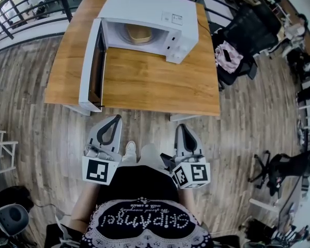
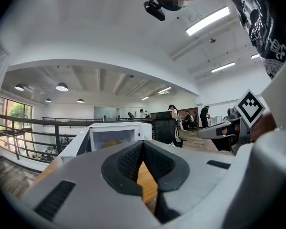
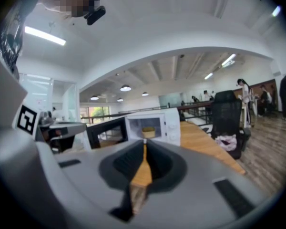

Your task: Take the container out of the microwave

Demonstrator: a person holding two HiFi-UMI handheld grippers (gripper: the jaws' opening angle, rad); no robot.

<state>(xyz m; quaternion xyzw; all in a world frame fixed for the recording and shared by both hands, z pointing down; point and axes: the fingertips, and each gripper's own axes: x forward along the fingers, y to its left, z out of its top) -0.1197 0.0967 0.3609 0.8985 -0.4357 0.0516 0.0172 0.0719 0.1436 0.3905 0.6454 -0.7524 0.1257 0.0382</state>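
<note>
The container [image 1: 139, 33], tan and round, sits inside the microwave [image 1: 144, 6], on the floor of its open cavity. In the right gripper view we see the container [image 3: 147, 130] straight ahead, framed by the cavity of the microwave [image 3: 152, 120]. In the left gripper view it [image 2: 113, 142] shows only as a yellowish shape within the microwave [image 2: 119, 128].

The microwave is white and stands at the far edge of the table [image 1: 144, 81], with its control panel on the right. Its door [image 1: 91, 66] is swung fully open to the left and reaches almost to the near left corner of the table. The wooden top in front of the cavity is bare.

The left gripper [image 1: 113, 122] and the right gripper [image 1: 180, 130] are held side by side off the near edge of the table, above the floor [image 1: 36, 123], well apart from the microwave. Both point toward the table.

In its own view, the left gripper [image 2: 143, 144] has its jaws closed tip to tip, with nothing between them. The right gripper [image 3: 144, 142] likewise has its jaws together and holds nothing.

Beyond the right edge of the table stands a black chair [image 1: 243, 30] bearing a pink cloth [image 1: 228, 56]. A dark railing [image 1: 20, 9] runs past the far left corner.
</note>
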